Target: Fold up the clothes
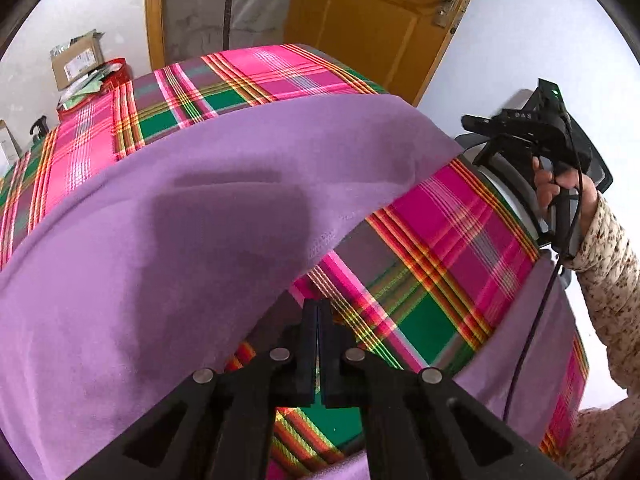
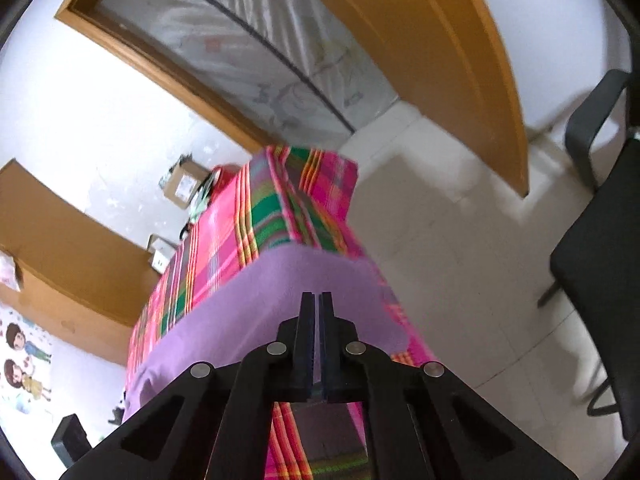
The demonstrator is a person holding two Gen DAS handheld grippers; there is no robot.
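Lying across a table covered w/ a pink-green plaid cloth (image 1: pixel 440 240), the purple garment (image 1: pixel 200 200) spreads over the near half of the top, one lobe curving toward the rt edge and another part hanging over the near rt corner. Left gripper (image 1: pixel 319 308): pointing steeply down, jaws together just above bare plaid beside the garment's hem; whether any fabric is pinched betw. them cannot be told. Right gripper (image 2: pixel 317 300): jaws together over the garment's corner at the table edge, nothing visibly clamped; in the left wrist view its body is held by a hand (image 1: pixel 560 188) in a speckled sleeve (image 1: pixel 604 264). Bkgd: wooden door (image 1: pixel 372 20), cardboard box (image 1: pixel 78 62), black chair (image 2: pixel 596 264), tiled floor (image 2: pixel 460 240).
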